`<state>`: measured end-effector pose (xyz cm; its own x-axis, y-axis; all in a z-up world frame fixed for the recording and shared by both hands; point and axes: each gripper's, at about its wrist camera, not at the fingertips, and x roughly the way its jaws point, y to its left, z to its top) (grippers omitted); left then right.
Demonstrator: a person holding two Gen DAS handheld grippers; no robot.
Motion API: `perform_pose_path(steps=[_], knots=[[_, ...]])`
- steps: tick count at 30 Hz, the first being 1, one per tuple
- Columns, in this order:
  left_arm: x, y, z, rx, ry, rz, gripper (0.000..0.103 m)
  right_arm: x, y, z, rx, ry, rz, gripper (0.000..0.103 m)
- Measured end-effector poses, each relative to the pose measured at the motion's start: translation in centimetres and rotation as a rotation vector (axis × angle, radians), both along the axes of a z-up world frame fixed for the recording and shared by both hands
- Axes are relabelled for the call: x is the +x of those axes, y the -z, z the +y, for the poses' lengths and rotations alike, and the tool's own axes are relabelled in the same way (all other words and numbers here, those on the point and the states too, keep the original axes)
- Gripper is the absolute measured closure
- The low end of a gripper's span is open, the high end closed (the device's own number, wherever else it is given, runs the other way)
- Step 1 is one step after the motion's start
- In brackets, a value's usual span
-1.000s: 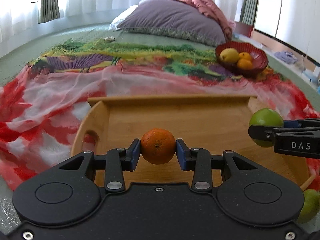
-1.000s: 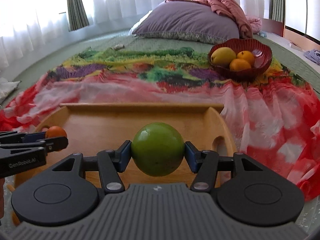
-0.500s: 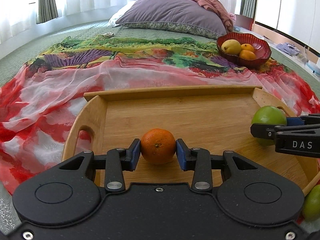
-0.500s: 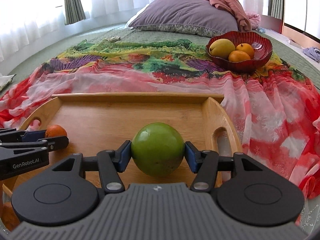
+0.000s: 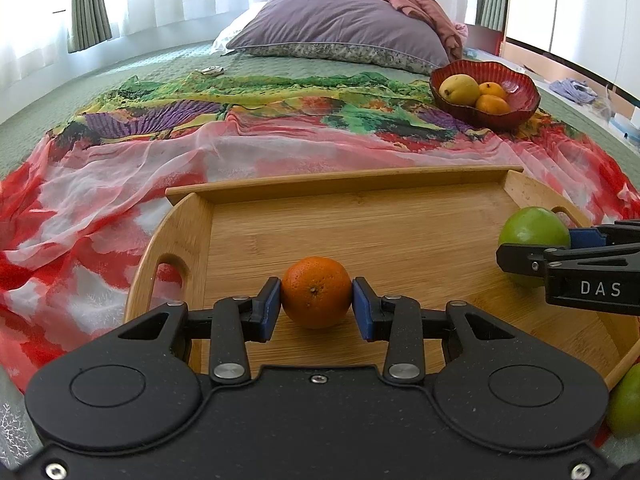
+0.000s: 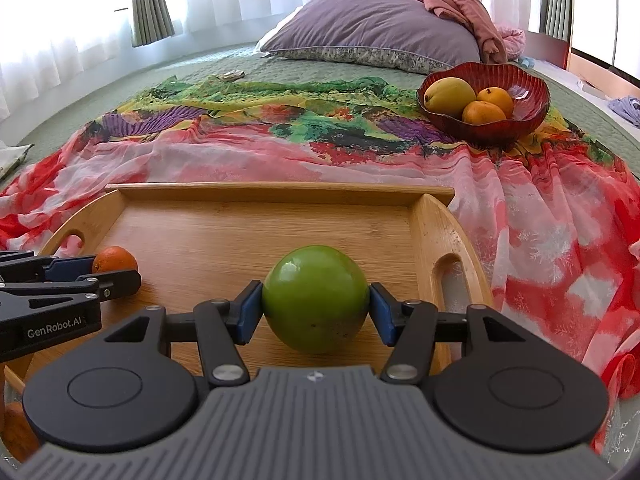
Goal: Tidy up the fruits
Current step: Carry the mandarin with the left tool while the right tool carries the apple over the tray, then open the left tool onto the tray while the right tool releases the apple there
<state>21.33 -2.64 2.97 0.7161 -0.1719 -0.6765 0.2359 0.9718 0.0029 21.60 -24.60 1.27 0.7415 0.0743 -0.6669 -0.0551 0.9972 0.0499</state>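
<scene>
Left tongs (image 5: pixel 316 308) clamp a dimpled orange (image 5: pixel 316 291), right tongs (image 6: pixel 316 312) a glossy green apple (image 6: pixel 315 298), over the bamboo tray (image 5: pixel 400 236).

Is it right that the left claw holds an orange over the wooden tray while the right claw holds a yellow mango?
Not quite. The right claw holds a green apple, as the right wrist view shows. The left claw does hold the orange over the wooden tray.

our left claw (image 5: pixel 316 304) on a speckled matte black body, two round discs, silver pivot screws, blue pads (image 5: pixel 269 308), our right claw (image 6: pixel 316 312) with a ribbed grey top plate, blue pads, white "das" and "genrobot.ai" lettering on our claws' sides
</scene>
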Motion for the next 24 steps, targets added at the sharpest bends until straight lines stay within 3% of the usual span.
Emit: perform_pose_path(steps=[11,15,16,22,24], knots=[[-0.1,-0.1,-0.2,0.014,0.01,0.005,0.065,-0.1,-0.1,0.4,-0.023,-0.005,0.007,0.041],[-0.2,-0.2,-0.1,0.014,0.01,0.006,0.064,-0.4,-0.3,0.4,-0.02,-0.015,0.007,0.037],[-0.2,-0.2,-0.1,0.017,0.009,0.005,0.063,-0.4,-0.3,0.3,-0.019,-0.015,0.004,0.031],[-1.4,-1.1,0.6,-0.002,0.012,-0.019,0.044,-1.2,-1.2,-0.1,-0.024,-0.021,-0.027,0.023],[-2.0,-1.4,0.9,-0.005,0.019,-0.031,0.031,-1.7,-1.4,-0.4,-0.014,-0.026,-0.036,0.022]])
